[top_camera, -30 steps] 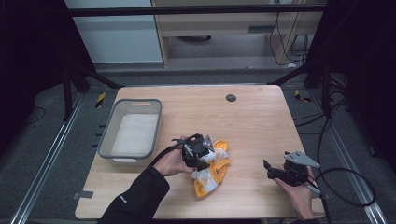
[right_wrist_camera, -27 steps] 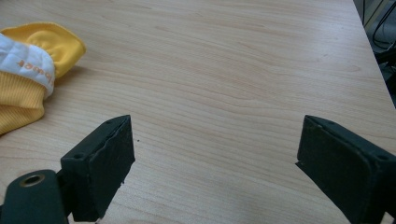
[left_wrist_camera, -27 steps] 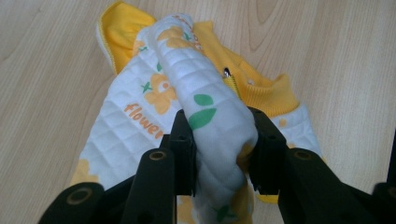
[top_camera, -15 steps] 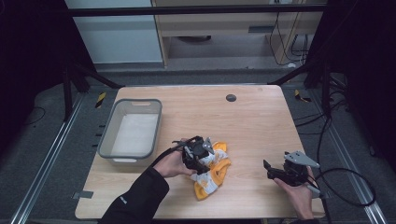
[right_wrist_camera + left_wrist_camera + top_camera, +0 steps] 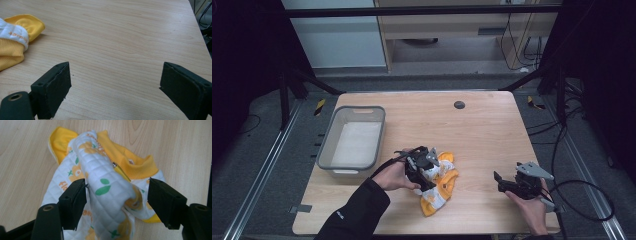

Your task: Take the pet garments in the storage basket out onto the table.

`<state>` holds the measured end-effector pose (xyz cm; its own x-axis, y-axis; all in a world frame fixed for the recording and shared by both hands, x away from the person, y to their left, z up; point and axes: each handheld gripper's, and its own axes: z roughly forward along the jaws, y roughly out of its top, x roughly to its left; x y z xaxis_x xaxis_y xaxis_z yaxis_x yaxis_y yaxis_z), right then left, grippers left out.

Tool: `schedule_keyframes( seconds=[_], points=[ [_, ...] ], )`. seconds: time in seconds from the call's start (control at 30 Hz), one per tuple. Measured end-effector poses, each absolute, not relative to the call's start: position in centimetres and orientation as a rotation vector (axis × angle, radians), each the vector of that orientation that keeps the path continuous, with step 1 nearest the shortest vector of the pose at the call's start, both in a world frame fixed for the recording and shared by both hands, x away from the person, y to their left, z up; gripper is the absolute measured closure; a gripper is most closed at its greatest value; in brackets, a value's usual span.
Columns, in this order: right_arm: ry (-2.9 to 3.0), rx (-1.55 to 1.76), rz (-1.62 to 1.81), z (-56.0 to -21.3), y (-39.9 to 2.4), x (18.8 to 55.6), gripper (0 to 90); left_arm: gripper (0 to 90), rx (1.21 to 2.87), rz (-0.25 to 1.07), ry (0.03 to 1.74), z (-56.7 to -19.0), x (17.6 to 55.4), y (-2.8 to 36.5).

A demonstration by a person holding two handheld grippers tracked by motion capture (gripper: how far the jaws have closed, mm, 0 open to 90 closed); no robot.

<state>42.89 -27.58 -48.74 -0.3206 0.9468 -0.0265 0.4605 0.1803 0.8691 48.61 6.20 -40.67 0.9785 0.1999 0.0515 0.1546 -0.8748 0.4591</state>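
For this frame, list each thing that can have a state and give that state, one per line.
Left gripper: open, jaws either side of a raised fold of the garment.
Right gripper: open, nothing between the jaws, over bare table.
Garment: crumpled on the table, one fold bunched up; snap at the collar undone.
Bin: upright, empty.
Table: bare apart from garment and bin.
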Motion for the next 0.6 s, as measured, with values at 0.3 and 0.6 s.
schedule_keyframes(
  seconds=[0.3, 0.6],
  points=[
    [1.871, 1.328, 1.069, -48.7, -27.6, 42.9, 9.7, 26.5, 2.572, 0.169, 0.267, -38.5, 47.9, 7.9],
    [1.871, 1.323, 1.065, -48.7, -27.6, 42.9, 9.7, 26.5, 2.458, 0.243, 0.335, -37.2, 47.0, 10.4]
  ],
)
